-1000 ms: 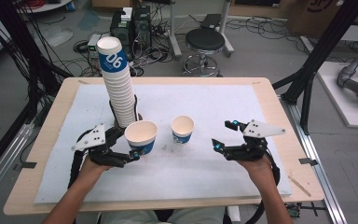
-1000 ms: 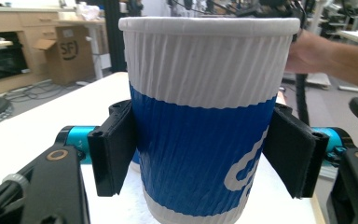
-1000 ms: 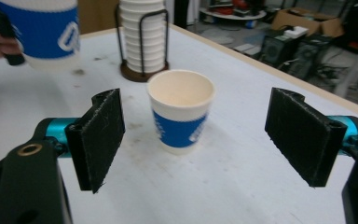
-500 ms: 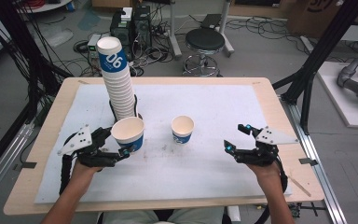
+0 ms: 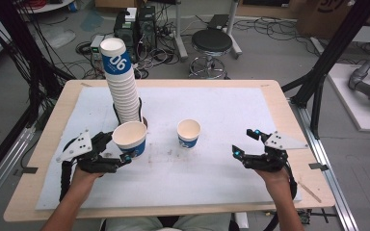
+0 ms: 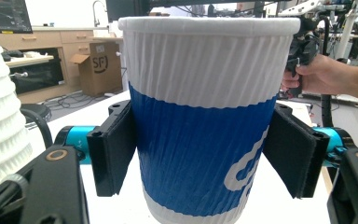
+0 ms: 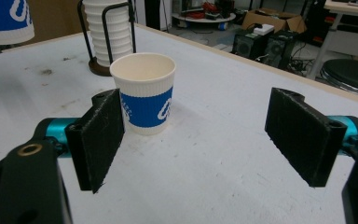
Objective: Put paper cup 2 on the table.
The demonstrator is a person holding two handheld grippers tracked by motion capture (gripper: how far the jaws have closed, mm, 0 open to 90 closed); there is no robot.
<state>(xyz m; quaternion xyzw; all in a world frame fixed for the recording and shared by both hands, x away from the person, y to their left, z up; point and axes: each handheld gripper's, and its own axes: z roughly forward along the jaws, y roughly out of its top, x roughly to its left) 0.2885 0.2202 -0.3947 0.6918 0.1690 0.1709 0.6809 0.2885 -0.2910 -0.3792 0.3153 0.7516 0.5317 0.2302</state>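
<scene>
A lab: computer towers (image 5: pixel 136 26), floor cables (image 5: pixel 53 33), black rig frames (image 5: pixel 332 53).

Cup stack (image 5: pixel 125 91) beside left tongs (image 5: pixel 125 156)

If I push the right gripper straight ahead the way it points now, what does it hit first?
Probably the standing paper cup. In the right gripper view it sits ahead of the right gripper, open, though toward its left jaw, so it may clip it rather than centre it.

Stood just right of the cup stack (image 5: pixel 123 86): held cup (image 5: pixel 130 138) in front, second cup (image 5: pixel 189 133) farther right, on the table (image 5: pixel 279 110).
</scene>
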